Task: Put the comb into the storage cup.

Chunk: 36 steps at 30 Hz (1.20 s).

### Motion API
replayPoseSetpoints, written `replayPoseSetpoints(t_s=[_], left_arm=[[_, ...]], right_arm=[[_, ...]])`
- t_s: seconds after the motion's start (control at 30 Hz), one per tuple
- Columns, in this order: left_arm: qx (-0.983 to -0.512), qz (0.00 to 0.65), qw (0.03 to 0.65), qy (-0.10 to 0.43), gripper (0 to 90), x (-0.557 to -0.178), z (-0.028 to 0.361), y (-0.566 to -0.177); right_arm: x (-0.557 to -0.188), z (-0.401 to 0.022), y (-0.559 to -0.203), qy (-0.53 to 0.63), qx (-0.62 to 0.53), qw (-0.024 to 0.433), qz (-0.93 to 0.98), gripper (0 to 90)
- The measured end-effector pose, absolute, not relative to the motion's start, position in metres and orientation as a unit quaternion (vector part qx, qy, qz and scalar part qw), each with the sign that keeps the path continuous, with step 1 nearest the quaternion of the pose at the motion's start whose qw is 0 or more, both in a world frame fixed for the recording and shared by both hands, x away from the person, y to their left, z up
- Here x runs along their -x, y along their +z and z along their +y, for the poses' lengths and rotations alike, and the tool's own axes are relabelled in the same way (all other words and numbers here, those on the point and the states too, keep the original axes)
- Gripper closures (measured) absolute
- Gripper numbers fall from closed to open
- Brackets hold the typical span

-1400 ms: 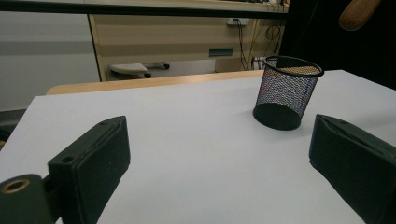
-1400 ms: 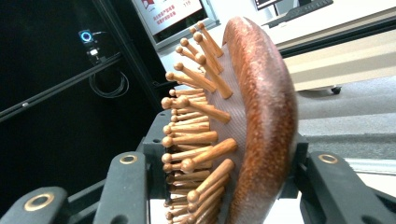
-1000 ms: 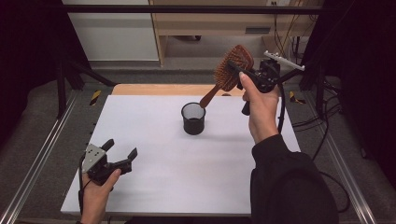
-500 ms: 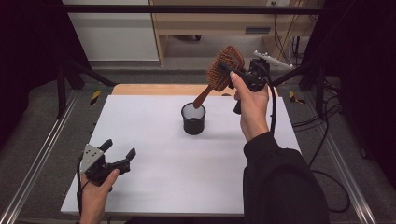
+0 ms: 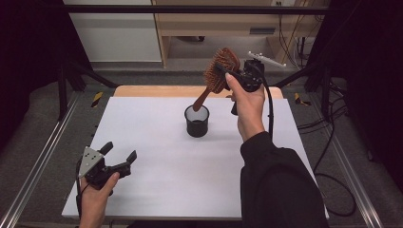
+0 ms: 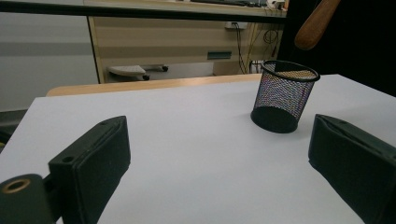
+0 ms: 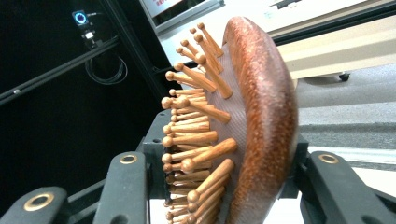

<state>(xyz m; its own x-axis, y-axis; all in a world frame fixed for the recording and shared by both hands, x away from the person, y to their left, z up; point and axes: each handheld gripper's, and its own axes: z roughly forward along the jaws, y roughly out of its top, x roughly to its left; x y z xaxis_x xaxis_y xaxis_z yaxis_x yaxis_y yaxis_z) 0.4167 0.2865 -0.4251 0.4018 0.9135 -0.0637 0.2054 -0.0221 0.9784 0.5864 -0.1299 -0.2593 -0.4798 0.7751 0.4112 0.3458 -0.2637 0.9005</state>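
While the left tool [image 5: 119, 160] rests low on the white desk [image 5: 157, 190] with its jaws wide and empty, the right tool [image 5: 227, 76] grips a wooden hairbrush [image 5: 219, 71] by its head, the handle tilted down just above the black mesh cup [image 5: 196, 121] mid-desk.

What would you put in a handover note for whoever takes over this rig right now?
Right gripper: shut on the wooden hairbrush by its head, held in the air with the handle angled down toward the mesh cup.
Left gripper: open, holding nothing, low over the white table at its near left.
Mesh cup: upright mid-table; what shows of its inside looks empty.
Done: brush picked up and brought above the cup.
Left: probably lower the handle into the cup, release, withdraw. The handle tip is not yet inside the rim.
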Motion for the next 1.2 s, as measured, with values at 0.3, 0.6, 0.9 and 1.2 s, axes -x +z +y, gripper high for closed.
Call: replayPoseSetpoints(t_s=[0.3,0.6,0.9,1.2], left_arm=[[-0.638,0.439,0.542,0.325,5.9,-0.416,0.286,-0.426],[-0.64,0.439,0.54,0.324,5.9,-0.417,0.285,-0.426],[-0.641,0.438,0.54,0.323,6.0,-0.417,0.285,-0.427],[-0.642,0.439,0.539,0.324,5.9,-0.417,0.286,-0.427]], right_arm=[[-0.598,-0.126,-0.271,0.622,-0.483,0.176,0.591,51.6],[-0.606,-0.121,-0.282,0.611,-0.482,0.174,0.603,51.6],[-0.612,-0.122,-0.299,0.602,-0.494,0.166,0.605,51.5],[-0.616,-0.123,-0.315,0.597,-0.504,0.159,0.604,51.4]])
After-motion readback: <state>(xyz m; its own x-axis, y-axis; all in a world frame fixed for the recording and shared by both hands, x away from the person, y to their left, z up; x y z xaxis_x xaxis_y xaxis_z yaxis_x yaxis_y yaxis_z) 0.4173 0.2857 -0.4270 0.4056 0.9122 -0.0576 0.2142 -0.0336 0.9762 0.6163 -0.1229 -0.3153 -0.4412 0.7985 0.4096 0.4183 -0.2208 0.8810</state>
